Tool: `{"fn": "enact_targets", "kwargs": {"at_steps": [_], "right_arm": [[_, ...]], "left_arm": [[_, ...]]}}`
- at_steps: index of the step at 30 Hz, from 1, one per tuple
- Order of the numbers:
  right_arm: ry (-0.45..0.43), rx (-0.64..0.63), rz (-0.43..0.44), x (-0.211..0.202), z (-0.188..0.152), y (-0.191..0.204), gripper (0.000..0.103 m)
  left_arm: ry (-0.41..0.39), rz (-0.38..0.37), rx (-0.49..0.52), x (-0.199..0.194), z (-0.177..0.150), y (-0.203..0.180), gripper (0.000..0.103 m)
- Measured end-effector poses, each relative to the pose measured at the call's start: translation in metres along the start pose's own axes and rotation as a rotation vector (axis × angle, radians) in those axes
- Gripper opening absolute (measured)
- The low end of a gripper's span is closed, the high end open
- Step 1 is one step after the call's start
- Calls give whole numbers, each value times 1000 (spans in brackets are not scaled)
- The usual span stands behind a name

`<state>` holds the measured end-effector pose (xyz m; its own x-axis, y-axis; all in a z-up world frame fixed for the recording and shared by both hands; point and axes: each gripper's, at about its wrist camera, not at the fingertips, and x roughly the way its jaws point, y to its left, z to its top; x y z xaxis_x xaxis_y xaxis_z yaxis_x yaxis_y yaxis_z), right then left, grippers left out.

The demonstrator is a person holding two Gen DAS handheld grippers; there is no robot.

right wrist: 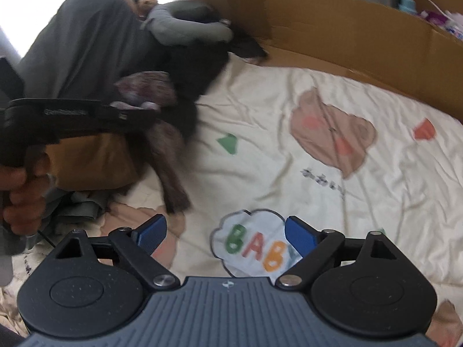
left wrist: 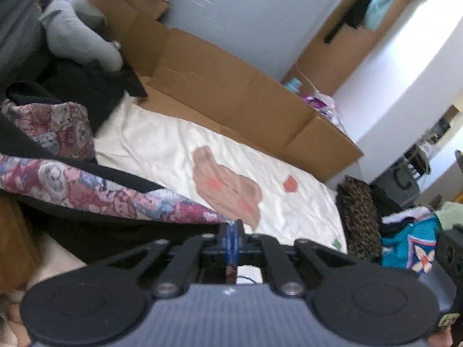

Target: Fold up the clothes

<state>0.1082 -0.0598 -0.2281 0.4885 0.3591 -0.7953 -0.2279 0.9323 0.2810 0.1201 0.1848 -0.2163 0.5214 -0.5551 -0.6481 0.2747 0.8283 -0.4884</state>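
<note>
Where blur smears it, floral garment point(left wrist: 72, 185) half cut off.

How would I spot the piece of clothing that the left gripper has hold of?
Start at the cream bedsheet printed with a brown bear. At its edge lies a heap of dark clothes. The floral garment, a pink, maroon and blue flowered fabric with black lining, runs from that heap into the shut left gripper; nothing else there is flowered.

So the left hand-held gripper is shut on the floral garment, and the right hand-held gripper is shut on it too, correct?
Not quite. The right hand-held gripper is open over the bedsheet, holding nothing, as the right wrist view shows. The left hand-held gripper is shut on the floral garment.
</note>
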Motion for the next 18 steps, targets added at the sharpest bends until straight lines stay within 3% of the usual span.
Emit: {"fn": "enact_targets", "kwargs": {"at_steps": [12, 18], "right_arm": [[-20, -125, 95, 23, 4, 40, 81], [-21, -157, 114, 31, 3, 48, 62]], "left_arm": [[39, -100, -17, 18, 0, -14, 1], [40, -131, -7, 15, 2, -16, 1]]}}
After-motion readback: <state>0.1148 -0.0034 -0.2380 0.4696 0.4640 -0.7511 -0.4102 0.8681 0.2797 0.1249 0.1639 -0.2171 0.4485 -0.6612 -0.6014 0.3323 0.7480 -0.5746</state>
